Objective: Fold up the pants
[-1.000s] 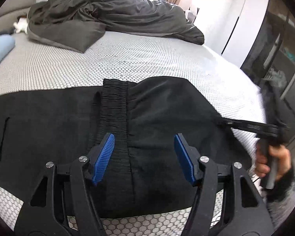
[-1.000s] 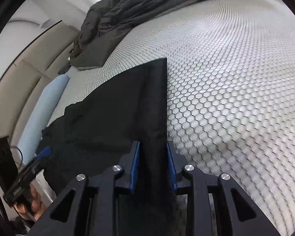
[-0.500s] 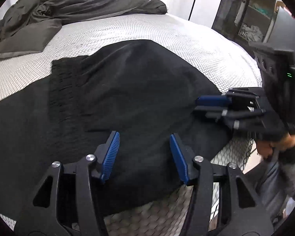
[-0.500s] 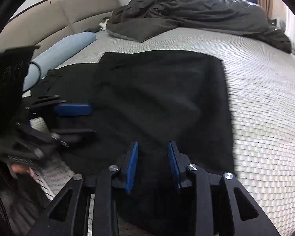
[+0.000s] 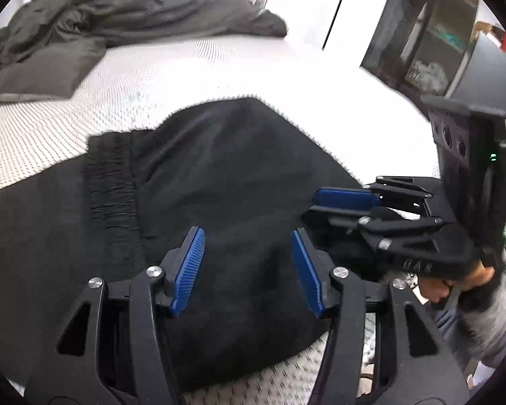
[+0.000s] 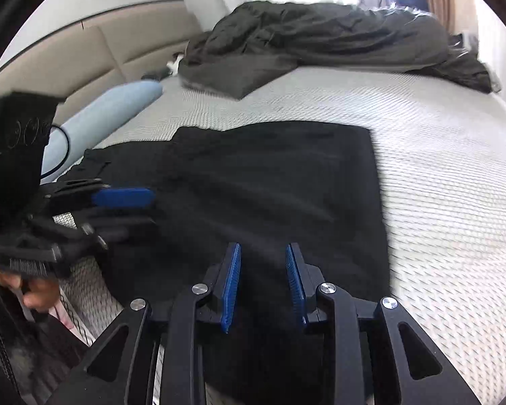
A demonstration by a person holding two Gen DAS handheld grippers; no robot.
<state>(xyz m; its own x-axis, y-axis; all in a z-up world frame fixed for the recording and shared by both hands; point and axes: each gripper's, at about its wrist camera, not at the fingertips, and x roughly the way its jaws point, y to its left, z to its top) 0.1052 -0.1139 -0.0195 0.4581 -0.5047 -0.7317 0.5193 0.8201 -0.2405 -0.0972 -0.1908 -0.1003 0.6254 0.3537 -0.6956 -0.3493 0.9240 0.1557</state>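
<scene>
Black pants lie folded over on the white honeycomb bed cover, the elastic waistband to the left; they also show in the right wrist view. My left gripper is open and empty, just above the near edge of the pants. My right gripper is open with a narrower gap, hovering over the pants' near edge, holding nothing. Each gripper shows in the other's view: the right one at right, the left one at left.
A crumpled dark grey duvet lies at the far side of the bed. A light blue bolster lies by the beige headboard. A dark shelf unit stands past the bed's right edge.
My right gripper has let go of the pant fabric it was clamping and opened. The fabric now lies folded over on the bed. Both grippers have swung toward each other at the near edge.
</scene>
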